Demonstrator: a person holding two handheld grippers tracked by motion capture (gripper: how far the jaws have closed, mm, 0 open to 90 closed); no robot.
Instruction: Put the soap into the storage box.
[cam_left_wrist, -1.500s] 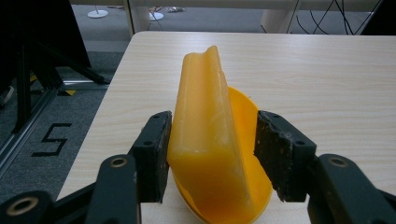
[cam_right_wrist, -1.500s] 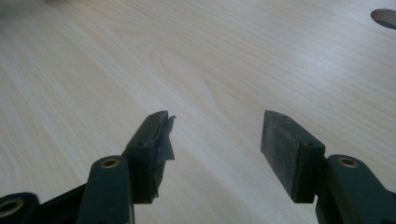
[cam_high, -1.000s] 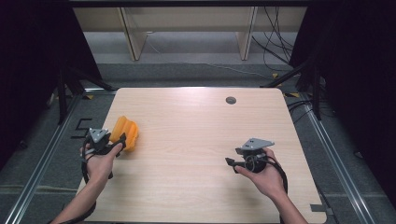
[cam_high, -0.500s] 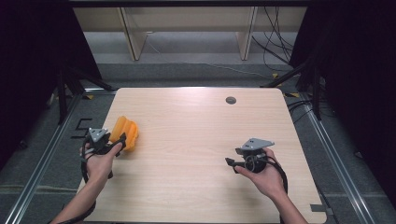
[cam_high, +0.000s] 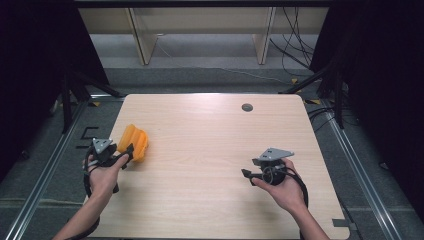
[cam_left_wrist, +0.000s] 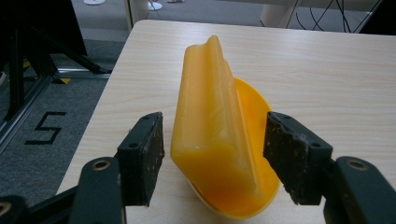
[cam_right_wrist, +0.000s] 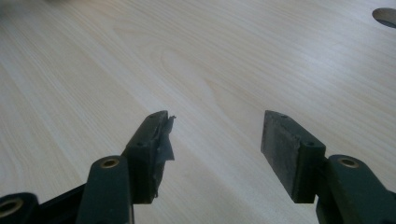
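Observation:
An orange plastic object, a ridged wedge-like shell, lies on the wooden table near its left edge. In the left gripper view the orange object stands between the two black pads with a gap on each side. My left gripper is open around its near end. My right gripper rests low over the table's right half, open, with bare wood between its jaws.
A small dark round hole sits in the table near its far edge. Metal rails run along the floor on both sides. Shelf legs and cables stand beyond the far edge.

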